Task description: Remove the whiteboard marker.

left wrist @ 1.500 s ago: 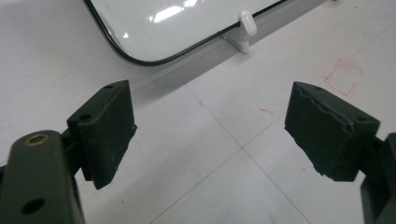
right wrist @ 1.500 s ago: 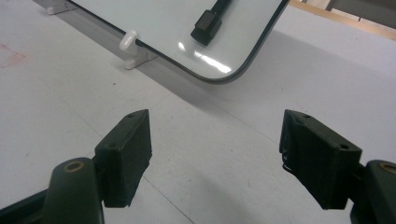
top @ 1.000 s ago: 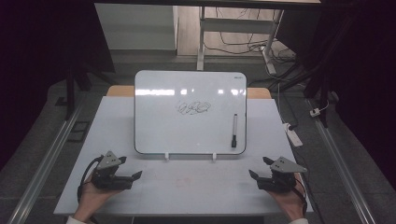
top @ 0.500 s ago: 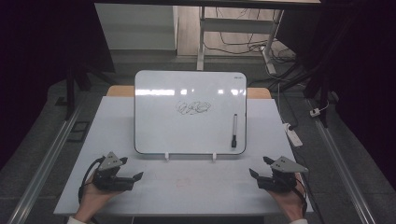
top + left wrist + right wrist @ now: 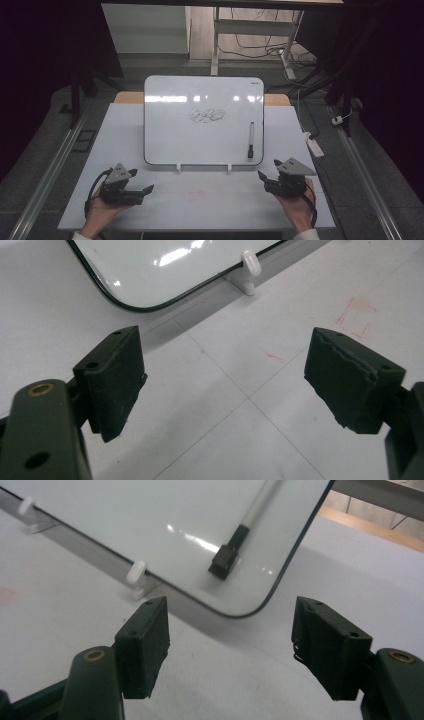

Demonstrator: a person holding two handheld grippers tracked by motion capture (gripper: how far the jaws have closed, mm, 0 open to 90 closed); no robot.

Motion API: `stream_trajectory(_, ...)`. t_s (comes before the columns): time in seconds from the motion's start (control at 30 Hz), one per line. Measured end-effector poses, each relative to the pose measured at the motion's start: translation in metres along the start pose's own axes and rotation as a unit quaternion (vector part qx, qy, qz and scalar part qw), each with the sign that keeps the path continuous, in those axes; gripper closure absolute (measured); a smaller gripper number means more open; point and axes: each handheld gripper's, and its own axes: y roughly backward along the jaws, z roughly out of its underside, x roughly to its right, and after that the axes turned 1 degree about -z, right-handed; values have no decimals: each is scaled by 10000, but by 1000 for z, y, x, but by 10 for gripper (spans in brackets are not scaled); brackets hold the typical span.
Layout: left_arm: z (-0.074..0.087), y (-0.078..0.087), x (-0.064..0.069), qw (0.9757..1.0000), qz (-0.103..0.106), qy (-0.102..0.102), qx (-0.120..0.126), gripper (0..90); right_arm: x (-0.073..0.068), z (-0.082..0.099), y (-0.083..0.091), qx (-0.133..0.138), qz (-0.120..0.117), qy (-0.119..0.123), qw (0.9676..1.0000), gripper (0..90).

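Note:
A whiteboard (image 5: 200,135) leans upright on two white clips at mid-table, with a black scribble (image 5: 206,115) near its middle. A black-capped marker (image 5: 250,140) clings to its right side. My right gripper (image 5: 268,169) hovers just in front of the board's lower right corner, open. Its jaws have just been closing slightly, with nothing between them. In the right gripper view the marker (image 5: 250,520) and board corner (image 5: 260,605) lie just beyond the gripper (image 5: 230,635). My left gripper (image 5: 142,180) rests open and empty near the board's lower left corner (image 5: 140,305).
The white tabletop (image 5: 210,210) carries a faint red square mark (image 5: 196,192) between the grippers. A white clip (image 5: 250,262) holds the board's lower edge. A power strip (image 5: 314,145) lies off the table's right edge. Dark curtains and a desk frame stand behind.
My right gripper has risen a little and moved forward toward the board's lower right corner. The left gripper has stayed where it was.

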Motion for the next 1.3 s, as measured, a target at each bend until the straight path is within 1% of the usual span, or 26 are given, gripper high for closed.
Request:
stream_trajectory(0.07, 0, -1, 0, 10000, -5, -1, -18, 170, 0, -8, -6, -24, 5, -38, 10000, 317)
stream_trajectory(0.1, 1, -1, 0, 10000, -9, 9, -27, 170, 0, -15, -11, -39, 47, -102, 9999, 325)
stream_trajectory(0.13, 1, -1, -1, 10000, -9, 16, -32, 170, 0, -15, -11, -39, 47, -102, 9999, 325)
stream_trajectory(0.23, 2, -2, -1, 10000, -12, 31, -33, 170, 4, -29, -19, -51, 168, -270, 9995, 334)
stream_trajectory(0.3, 2, -2, -1, 10000, -1, 24, -35, 170, 7, -36, -22, -31, 188, -373, 9991, 340)
stream_trajectory(0.33, 2, -2, -1, 10000, -5, 18, -39, 170, 7, -36, -22, -31, 188, -373, 9991, 340)
stream_trajectory(0.4, 2, -2, -1, 10000, -3, 14, -44, 170, 9, -44, -26, -1, 195, -505, 9985, 346)
stream_trajectory(0.53, 2, -3, -1, 10000, -3, 15, -57, 171, 12, -52, -31, -40, 263, -544, 9982, 360)
stream_trajectory(0.63, 3, -3, -2, 10000, -9, 18, -68, 171, 12, -54, -35, -101, 281, -543, 9981, 369)
stream_trajectory(0.67, 3, -3, -2, 10000, -8, 16, -69, 172, 12, -57, -39, -171, 321, -551, 9978, 381)
stream_trajectory(0.77, 3, -3, -2, 10000, -8, 11, -70, 172, 12, -60, -43, -225, 345, -551, 9976, 388)
stream_trajectory(0.87, 3, -4, -1, 10000, -3, -12, -86, 173, 12, -70, -51, -271, 409, -571, 9972, 405)
stream_trajectory(0.93, 3, -4, -1, 10000, 1, -28, -91, 174, 12, -73, -54, -274, 412, -581, 9971, 408)
stream_trajectory(0.97, 3, -4, -1, 10000, 1, -33, -93, 175, 12, -79, -59, -309, 444, -576, 9969, 416)
stream_trajectory(1.0, 3, -4, -1, 10000, 2, -35, -93, 175, 12, -79, -59, -309, 444, -576, 9969, 416)
stream_trajectory(1.1, 3, -4, -2, 9999, 5, -40, -96, 175, 12, -88, -67, -347, 525, -564, 9964, 442)
stream_trajectory(1.3, 4, -4, -3, 9999, 5, -32, -95, 177, 15, -96, -77, -411, 628, -649, 9951, 489)
